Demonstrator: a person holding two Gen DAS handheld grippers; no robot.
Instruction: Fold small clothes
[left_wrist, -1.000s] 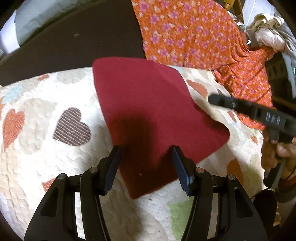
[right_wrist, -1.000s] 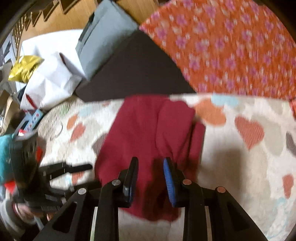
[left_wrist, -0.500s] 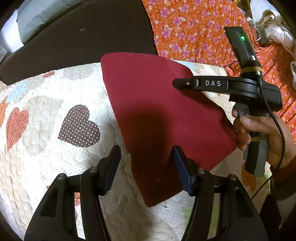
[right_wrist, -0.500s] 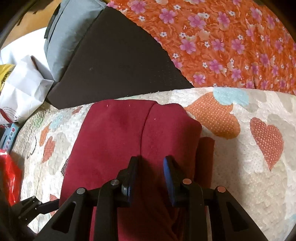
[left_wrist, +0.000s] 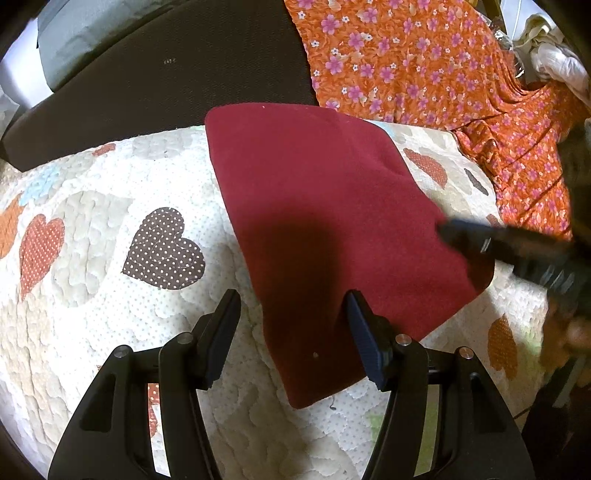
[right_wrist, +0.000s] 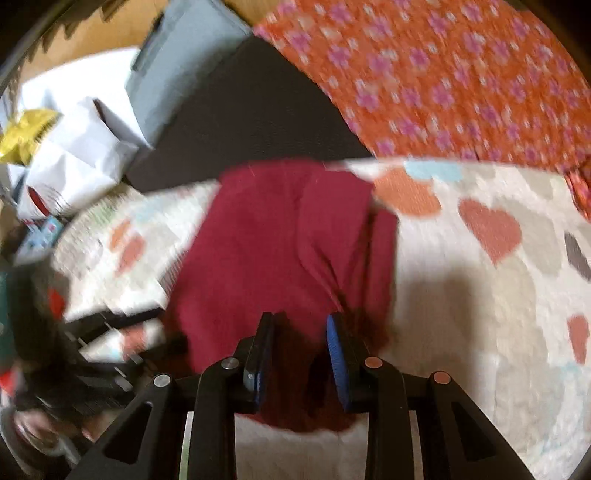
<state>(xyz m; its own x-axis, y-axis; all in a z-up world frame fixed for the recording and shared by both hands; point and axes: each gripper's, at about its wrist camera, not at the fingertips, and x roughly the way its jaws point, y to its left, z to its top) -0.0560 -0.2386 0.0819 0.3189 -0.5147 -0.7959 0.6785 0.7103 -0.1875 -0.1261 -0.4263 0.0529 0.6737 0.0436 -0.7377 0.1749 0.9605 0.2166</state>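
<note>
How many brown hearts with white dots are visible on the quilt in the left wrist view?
1: the brown dotted heart lies left of the red cloth; others may be hidden.

Motion is smearing the whole right wrist view, so the maroon cloth (right_wrist: 280, 236) is showing no sharp fold edges. The left tool (right_wrist: 110, 332) is appearing there only as a dark blur at the picture's left edge. In the left wrist view the right tool (left_wrist: 517, 251) is blurring too, the frame's right edge cutting it off, and the hand (left_wrist: 569, 332) gripping it is too smeared to make out.
</note>
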